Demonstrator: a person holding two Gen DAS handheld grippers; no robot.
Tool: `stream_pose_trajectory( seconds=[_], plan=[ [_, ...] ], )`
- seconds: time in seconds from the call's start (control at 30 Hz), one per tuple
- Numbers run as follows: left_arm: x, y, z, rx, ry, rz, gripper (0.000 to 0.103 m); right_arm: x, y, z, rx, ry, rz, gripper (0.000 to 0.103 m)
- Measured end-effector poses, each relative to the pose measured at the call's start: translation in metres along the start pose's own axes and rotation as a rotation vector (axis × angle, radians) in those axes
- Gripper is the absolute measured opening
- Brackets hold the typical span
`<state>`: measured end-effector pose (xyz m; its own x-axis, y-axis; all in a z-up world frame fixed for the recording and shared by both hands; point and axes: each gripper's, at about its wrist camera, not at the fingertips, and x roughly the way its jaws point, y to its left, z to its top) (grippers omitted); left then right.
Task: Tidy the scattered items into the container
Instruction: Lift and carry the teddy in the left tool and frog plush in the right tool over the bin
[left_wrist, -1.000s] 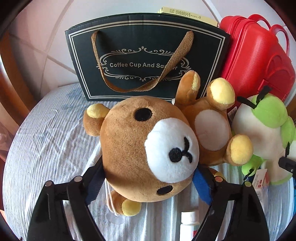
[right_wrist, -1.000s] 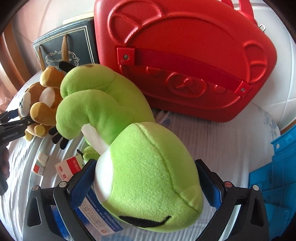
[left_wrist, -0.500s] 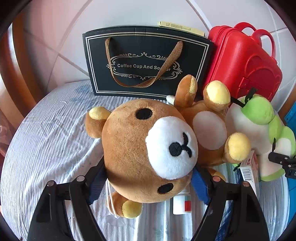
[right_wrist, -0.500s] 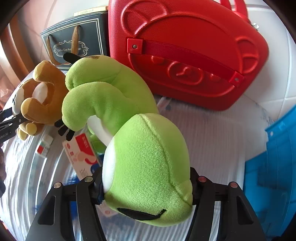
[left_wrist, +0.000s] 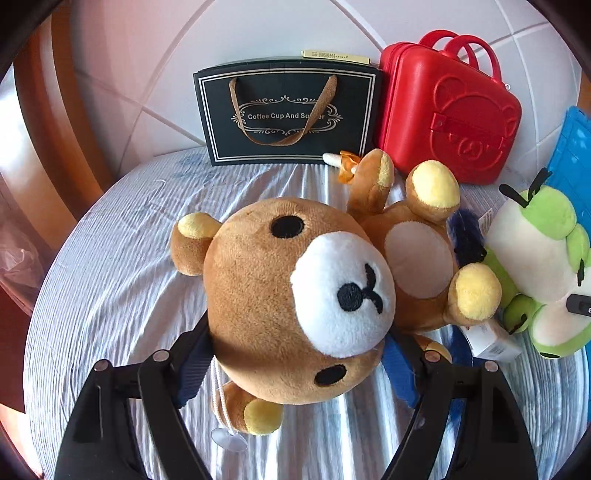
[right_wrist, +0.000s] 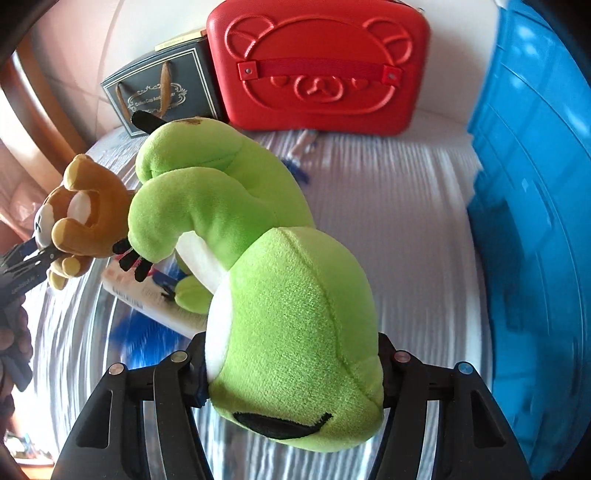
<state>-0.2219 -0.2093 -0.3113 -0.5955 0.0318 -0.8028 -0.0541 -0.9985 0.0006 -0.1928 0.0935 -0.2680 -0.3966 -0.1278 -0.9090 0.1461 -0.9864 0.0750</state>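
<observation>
The left gripper (left_wrist: 295, 354) stands fairly wide, its blue pads pressed on both sides of the head of a brown bear toy (left_wrist: 295, 295), which hangs above the bench (left_wrist: 110, 277) with its face turned up to the camera. The right gripper (right_wrist: 291, 373) is narrower and pinches the head of a green frog toy (right_wrist: 291, 332); the frog's body and limbs stretch away from the camera, clear of the striped cloth.

There are two soft toys, one in each gripper, and they hang just beside each other over the middle of the bench. At the far edge stand one black paper bag (left_wrist: 288, 114) with a brown ribbon handle and one red case (left_wrist: 450, 110) with a bear face pressed into it, side by side against the wall. One blue container (right_wrist: 535, 221) rises at the right edge of the bench.

One small white box (left_wrist: 491, 341) lies on the cloth under the toys, partly covered by them. A small orange and white thing (left_wrist: 345, 162) near the bag is too small to make out. The cloth in the right wrist view is blurred. A hand (right_wrist: 11, 343) shows at the left edge of that view, cut off. The container's inside is out of sight.
</observation>
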Motion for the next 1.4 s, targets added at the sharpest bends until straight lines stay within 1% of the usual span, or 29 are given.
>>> stream_pose_trajectory(
  seconds=[0.13, 0.3, 0.53, 0.73, 0.87, 1.0, 1.2, 1.4],
  plan=[
    [-0.023, -0.006, -0.027, 0.014, 0.016, 0.002, 0.08, -0.025, -0.006, -0.036, 0.029, 0.02, 0.018, 0.06],
    [-0.06, -0.014, -0.051, 0.034, 0.021, 0.014, 0.08, -0.053, -0.004, -0.074, 0.045, 0.026, 0.039, 0.06],
    [-0.119, -0.029, -0.065, 0.039, -0.007, 0.03, 0.08, -0.086, -0.007, -0.095, 0.038, -0.009, 0.058, 0.06],
    [-0.166, -0.046, -0.066, 0.035, -0.051, 0.049, 0.08, -0.13, -0.005, -0.116, 0.009, -0.053, 0.06, 0.06],
    [-0.195, -0.056, -0.063, 0.023, -0.076, 0.052, 0.08, -0.15, -0.004, -0.124, -0.01, -0.076, 0.066, 0.06],
    [-0.225, -0.066, -0.06, 0.016, -0.099, 0.06, 0.08, -0.168, 0.003, -0.136, -0.064, -0.086, 0.079, 0.06],
    [-0.266, -0.076, -0.054, -0.011, -0.133, 0.071, 0.08, -0.195, 0.015, -0.142, -0.134, -0.11, 0.092, 0.06],
    [-0.294, -0.083, -0.049, -0.043, -0.161, 0.079, 0.08, -0.229, 0.02, -0.142, -0.16, -0.154, 0.111, 0.06]
  ],
)
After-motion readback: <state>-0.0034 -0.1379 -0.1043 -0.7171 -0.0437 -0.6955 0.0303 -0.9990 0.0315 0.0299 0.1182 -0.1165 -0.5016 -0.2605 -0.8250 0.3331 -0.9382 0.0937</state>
